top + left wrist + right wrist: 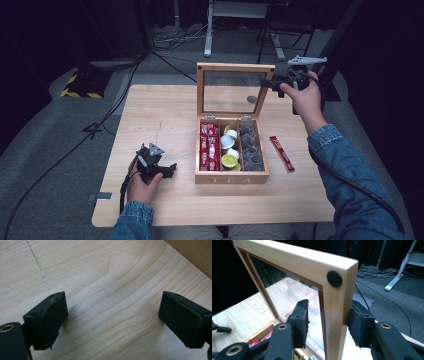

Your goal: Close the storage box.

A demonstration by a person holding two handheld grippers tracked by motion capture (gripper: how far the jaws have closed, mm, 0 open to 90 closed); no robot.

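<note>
Table (165,107): pale wood with straight grain, flat and rectangular; it carries the tea box near its middle
Tea box (231,176): light wood, square-cornered, three compartments holding red sachets, round capsules and dark wrapped pieces; "TEA" is cut into the front wall
Lid (235,89): wooden frame around a clear pane, standing upright on hinges at the back of the tea box; a small dark felt dot (334,279) sits at its corner
Right gripper (328,318): jaws straddle the right upright of the lid frame, outer pad touching, inner pad just off the pane side
Step, as I judge it: swinging the lid; hold only the wooden frame, follow the hinge arc, no twisting
Left gripper (112,315): jaws spread wide, holding nothing, low over bare table left of the tea box
Loose sachet (282,153): slim red packet, flat on the table right of the tea box
</note>
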